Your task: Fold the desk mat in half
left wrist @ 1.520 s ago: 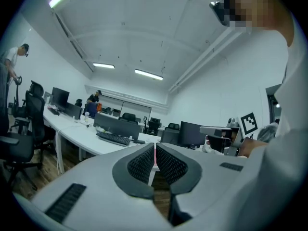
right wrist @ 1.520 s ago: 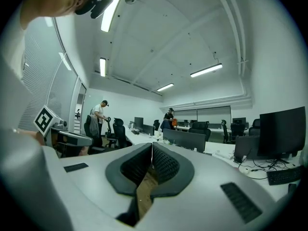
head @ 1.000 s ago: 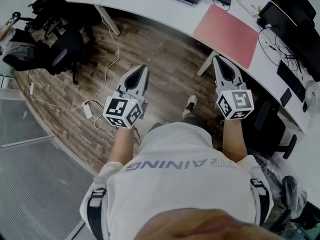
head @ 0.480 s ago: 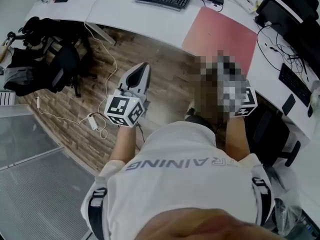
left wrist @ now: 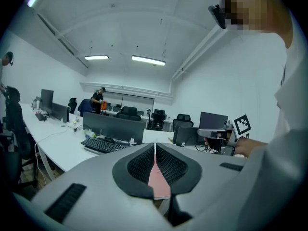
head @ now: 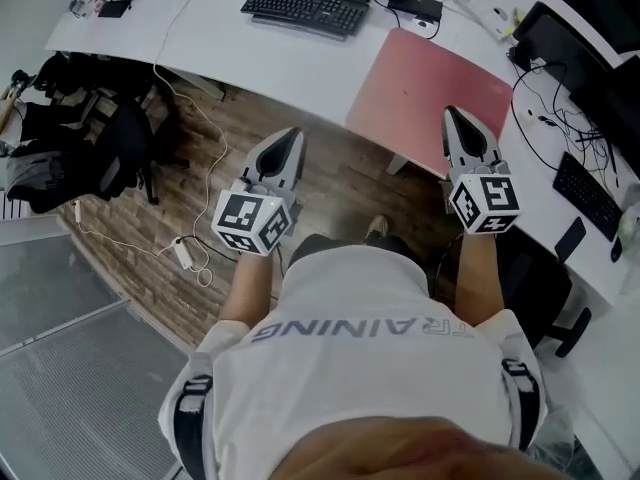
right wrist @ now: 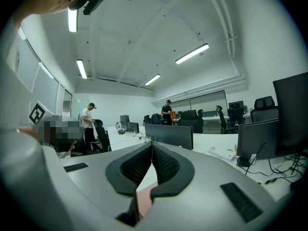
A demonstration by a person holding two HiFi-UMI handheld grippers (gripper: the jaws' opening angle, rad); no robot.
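A pink desk mat lies flat on the white desk, reaching its near edge. My left gripper hangs over the wooden floor, short of the desk and left of the mat, jaws shut and empty. My right gripper has its tip over the mat's near right part, also shut and empty. In the left gripper view the mat shows as a pink strip below the closed left gripper. Under the closed right gripper in its own view, the mat shows as a pink patch.
A black keyboard lies behind the mat on the left. Monitors, cables and a second keyboard crowd the desk's right side. Office chairs and bags stand on the left, with a cable and adapter on the floor. People stand far off.
The desk and mat have come nearer in the head view. Both grippers moved forward with the person; the right one went from short of the desk to over the mat's near edge.
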